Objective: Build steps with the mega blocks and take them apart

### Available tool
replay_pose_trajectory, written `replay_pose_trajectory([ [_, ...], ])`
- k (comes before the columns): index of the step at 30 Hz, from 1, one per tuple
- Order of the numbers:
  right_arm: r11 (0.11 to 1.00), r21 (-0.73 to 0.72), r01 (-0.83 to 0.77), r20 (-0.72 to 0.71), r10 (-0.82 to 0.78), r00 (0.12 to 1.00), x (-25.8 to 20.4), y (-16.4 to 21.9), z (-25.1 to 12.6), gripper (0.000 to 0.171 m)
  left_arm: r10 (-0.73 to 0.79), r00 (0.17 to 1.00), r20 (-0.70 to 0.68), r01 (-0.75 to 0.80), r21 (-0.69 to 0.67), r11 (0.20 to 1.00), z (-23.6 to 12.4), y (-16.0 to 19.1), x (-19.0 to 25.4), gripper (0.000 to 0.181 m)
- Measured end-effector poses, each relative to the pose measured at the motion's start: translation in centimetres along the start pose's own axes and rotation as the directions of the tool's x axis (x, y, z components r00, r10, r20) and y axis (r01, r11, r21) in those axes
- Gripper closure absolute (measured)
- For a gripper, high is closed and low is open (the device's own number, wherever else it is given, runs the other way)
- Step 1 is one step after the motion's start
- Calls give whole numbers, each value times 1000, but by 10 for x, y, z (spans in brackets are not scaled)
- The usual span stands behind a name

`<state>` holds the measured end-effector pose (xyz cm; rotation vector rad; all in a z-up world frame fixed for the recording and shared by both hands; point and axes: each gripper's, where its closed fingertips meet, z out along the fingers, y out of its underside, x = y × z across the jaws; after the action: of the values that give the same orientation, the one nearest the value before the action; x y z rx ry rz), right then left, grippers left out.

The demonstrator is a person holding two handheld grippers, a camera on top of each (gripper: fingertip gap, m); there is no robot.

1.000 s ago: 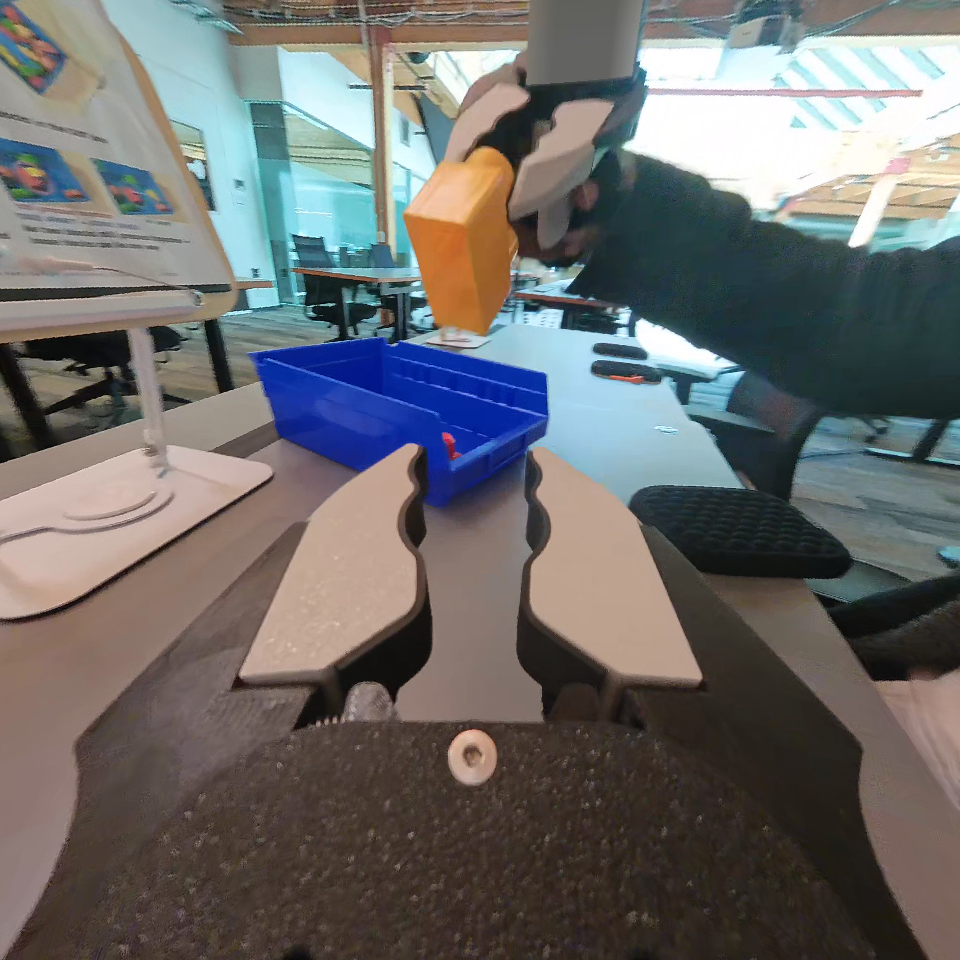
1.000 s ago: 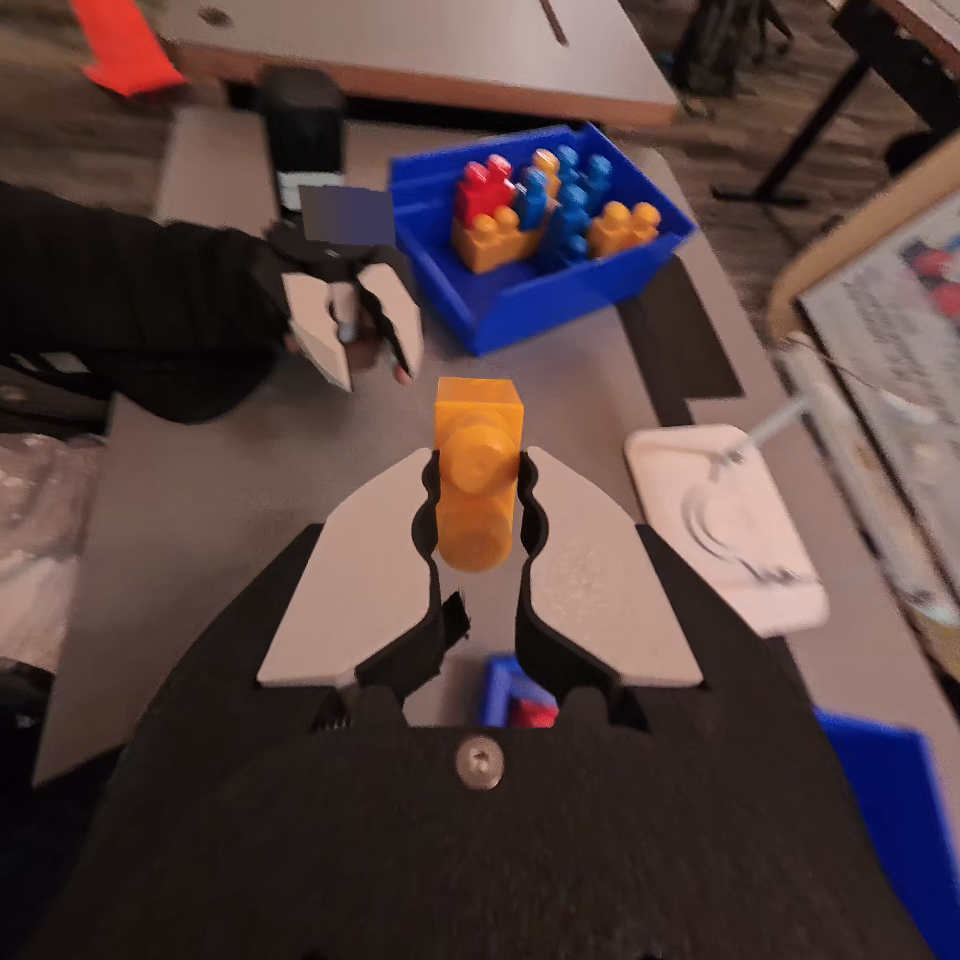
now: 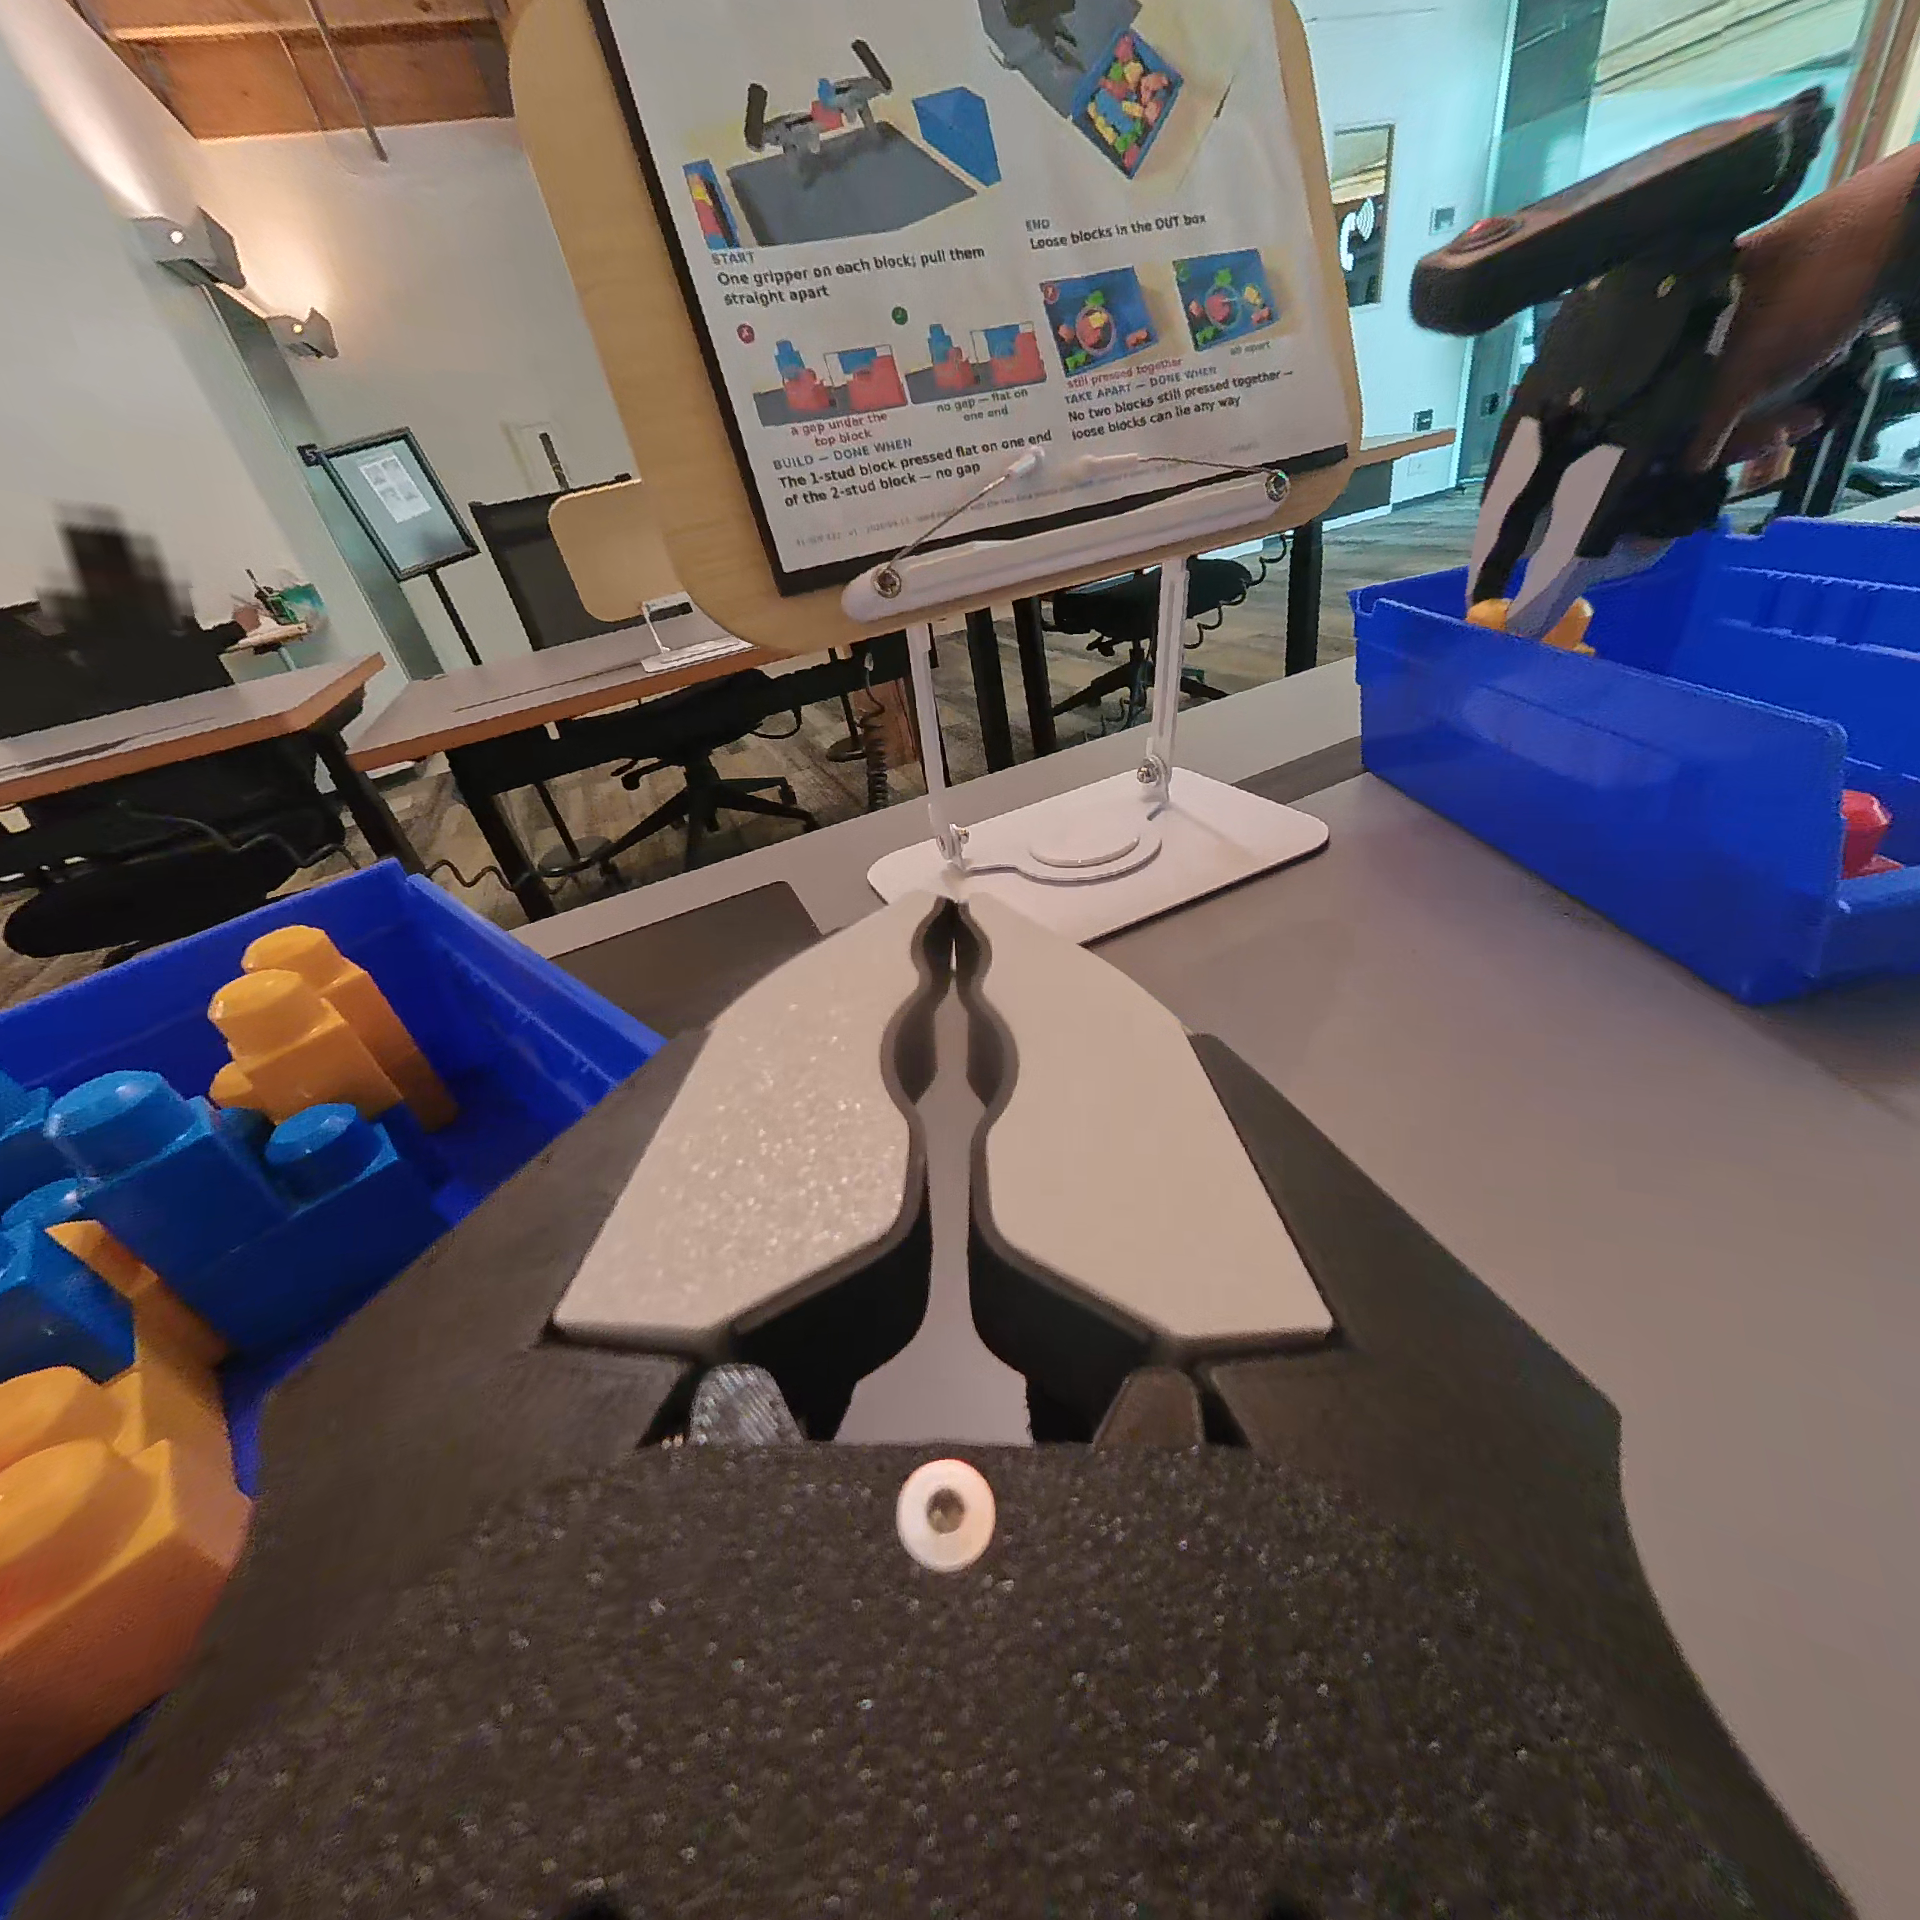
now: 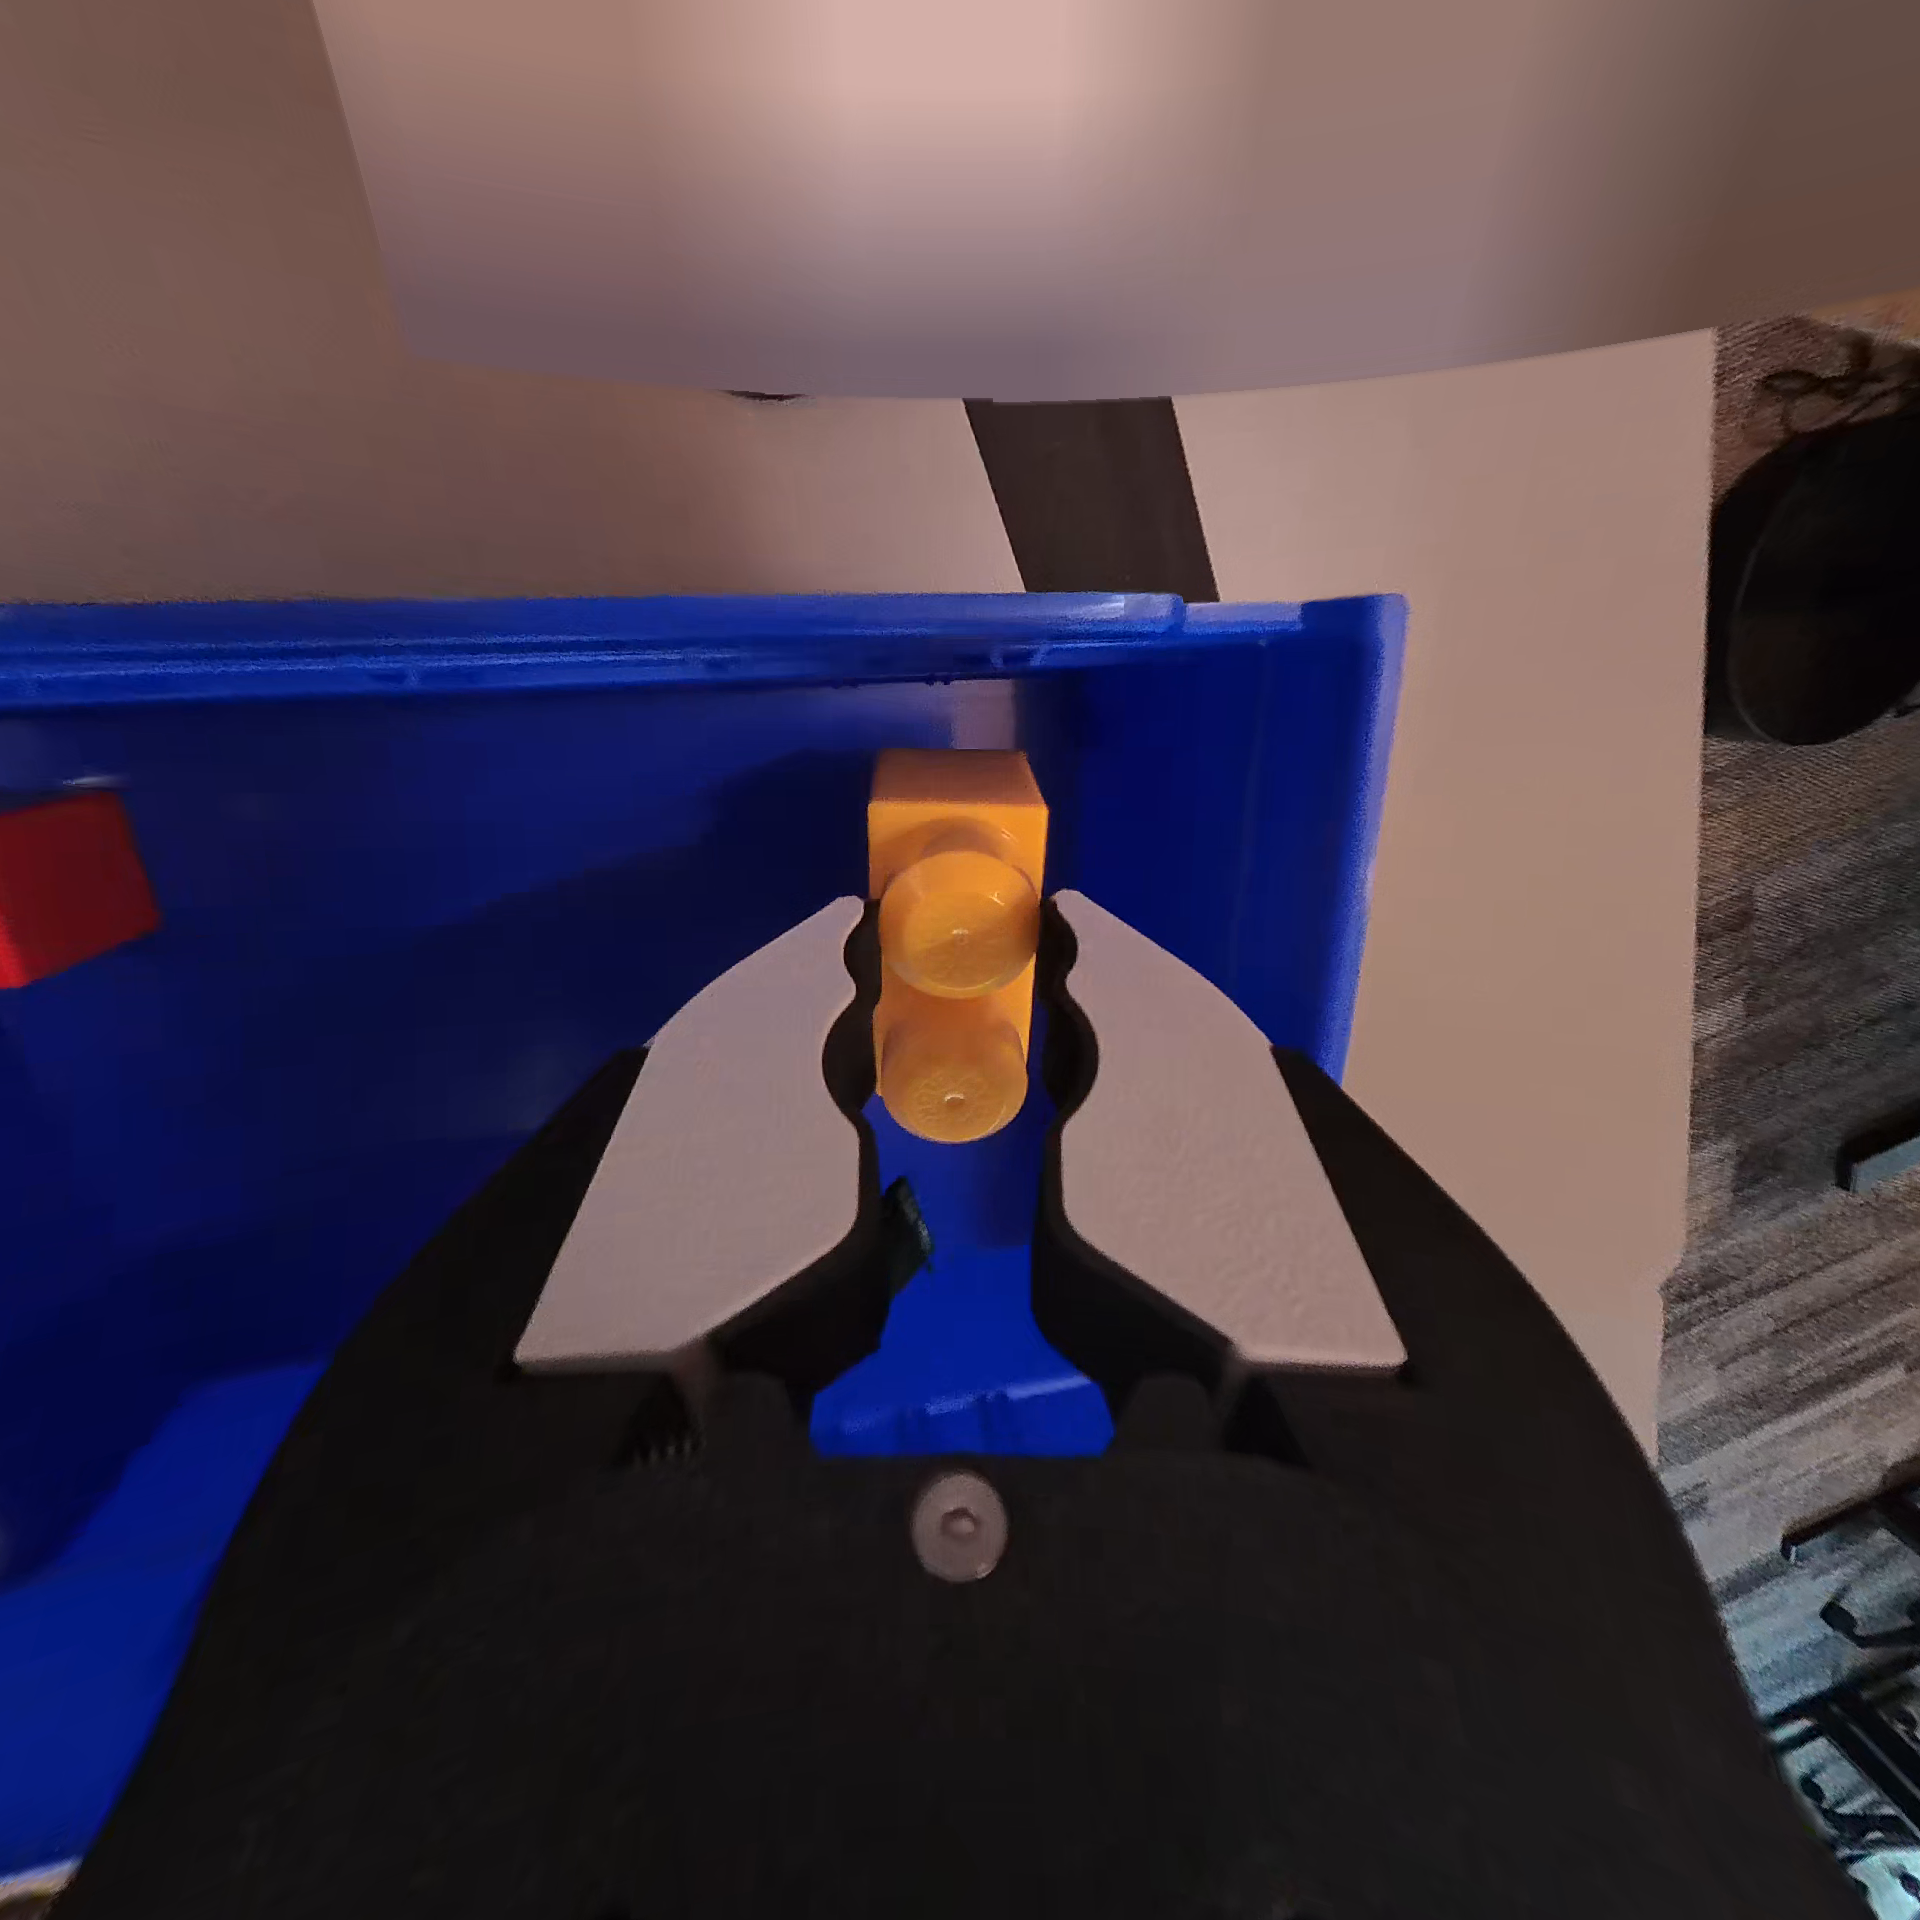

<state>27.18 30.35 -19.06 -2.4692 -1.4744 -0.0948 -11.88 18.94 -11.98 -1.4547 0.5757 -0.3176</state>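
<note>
My right gripper [image 4: 956, 914] is shut on an orange two-stud block [image 4: 956, 935], held low inside a blue bin [image 4: 623, 644] near its right wall. A red block [image 4: 62, 883] lies at the bin's left. In the left wrist view this gripper [image 3: 1538, 603] reaches down into the same bin [image 3: 1600, 769], with the orange block [image 3: 1558, 625] showing at its tips. My left gripper [image 3: 954, 920] is shut and empty above the grey table [image 3: 1455, 1091]. A second blue bin [image 3: 499, 997] at the left holds blue blocks [image 3: 218, 1153] and orange blocks [image 3: 312, 1018].
An instruction board [image 3: 987, 270] stands on a white stand [image 3: 1101, 842] at the table's far edge between the two bins. A black mat [image 3: 675, 935] lies beside the left bin. Office desks and chairs stand beyond the table. My hands' fingertips stand some 40 cm from each other.
My right gripper has carried the orange block down into the blue bin on the right. My left gripper has closed and swung left toward the bin of blocks.
</note>
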Motion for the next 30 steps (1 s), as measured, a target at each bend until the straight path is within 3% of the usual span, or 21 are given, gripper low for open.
replay_pose_trajectory([
  [8,996,-15,93,34,-93,995,3,-2,24,142,-14,999,-31,13,-22,1000,4,7,5,181],
  [22,994,-34,106,7,-105,994,11,-3,34,142,-23,997,-77,19,-52,998,7,15,12,181],
  [30,994,53,94,-76,-90,993,9,-13,-9,135,-30,994,-101,25,-53,998,8,16,16,181],
])
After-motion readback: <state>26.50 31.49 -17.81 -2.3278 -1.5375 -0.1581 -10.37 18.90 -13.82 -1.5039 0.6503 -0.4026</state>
